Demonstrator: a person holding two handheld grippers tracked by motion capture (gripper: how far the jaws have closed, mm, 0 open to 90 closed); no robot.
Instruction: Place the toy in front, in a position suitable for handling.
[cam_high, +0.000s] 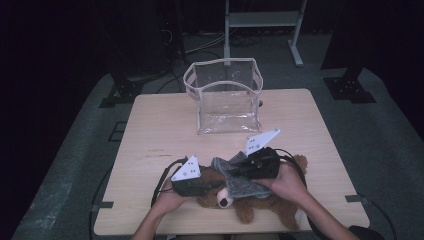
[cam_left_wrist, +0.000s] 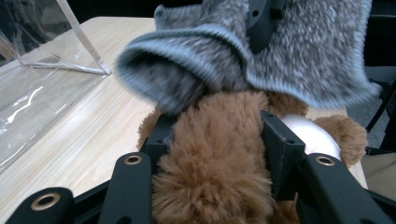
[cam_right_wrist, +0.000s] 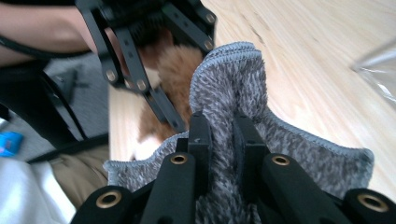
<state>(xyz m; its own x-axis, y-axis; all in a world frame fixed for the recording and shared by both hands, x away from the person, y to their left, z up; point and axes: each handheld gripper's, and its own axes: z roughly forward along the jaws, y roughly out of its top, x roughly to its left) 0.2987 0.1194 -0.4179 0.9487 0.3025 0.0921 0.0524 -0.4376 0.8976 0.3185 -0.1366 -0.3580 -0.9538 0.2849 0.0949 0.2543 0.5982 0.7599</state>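
A brown teddy bear (cam_high: 265, 207) lies near the table's front edge. My left gripper (cam_high: 212, 186) is shut on one of its furry limbs, and the left gripper view shows the brown fur (cam_left_wrist: 219, 154) squeezed between the two jaws of that gripper (cam_left_wrist: 217, 135). A grey knitted garment (cam_high: 240, 182) lies over the bear's upper body. My right gripper (cam_high: 237, 167) is shut on a fold of it, and the right gripper view shows the grey knit (cam_right_wrist: 233, 88) pinched in that gripper (cam_right_wrist: 219, 126). The garment's open hem (cam_left_wrist: 187, 60) hangs just above the clamped limb.
A clear plastic bag (cam_high: 225, 95) with white trim stands open and upright at the back middle of the wooden table (cam_high: 150, 135). Bare tabletop lies between the bag and the bear. A metal stand (cam_high: 262, 20) is on the floor beyond.
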